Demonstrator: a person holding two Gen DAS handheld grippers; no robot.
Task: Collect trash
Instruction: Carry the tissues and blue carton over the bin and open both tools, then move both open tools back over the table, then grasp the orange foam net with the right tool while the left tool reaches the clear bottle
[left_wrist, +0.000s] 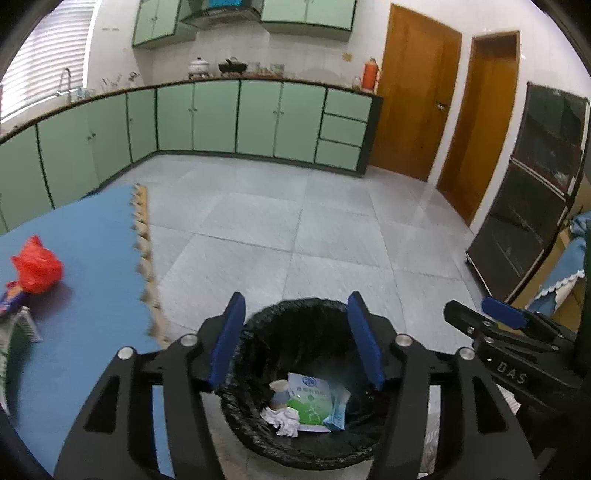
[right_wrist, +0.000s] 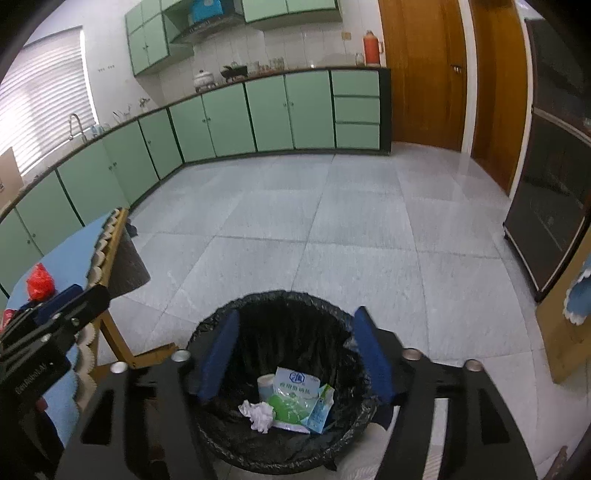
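Observation:
A bin with a black liner (left_wrist: 258, 439) stands on the floor below both grippers; it also shows in the right wrist view (right_wrist: 221, 443). Inside lie a green-and-white packet (left_wrist: 310, 402), a small paper cup (left_wrist: 279, 393), crumpled tissue (left_wrist: 284, 421) and a blue carton (left_wrist: 338, 413). The same packet (right_wrist: 293, 398), tissue (right_wrist: 258, 415) and carton (right_wrist: 320, 408) show in the right wrist view. My left gripper (left_wrist: 297, 341) is open and empty above the bin. My right gripper (right_wrist: 295, 358) is open and empty above it too. A red plastic bag (left_wrist: 37, 267) lies on the blue-covered table (left_wrist: 92, 258).
The table with its scalloped cloth edge (right_wrist: 107, 236) stands left of the bin. Green cabinets (left_wrist: 221, 118) line the far wall. Wooden doors (left_wrist: 417, 92) and a dark glass cabinet (left_wrist: 528, 192) are on the right. Grey tile floor (left_wrist: 295, 221) lies between.

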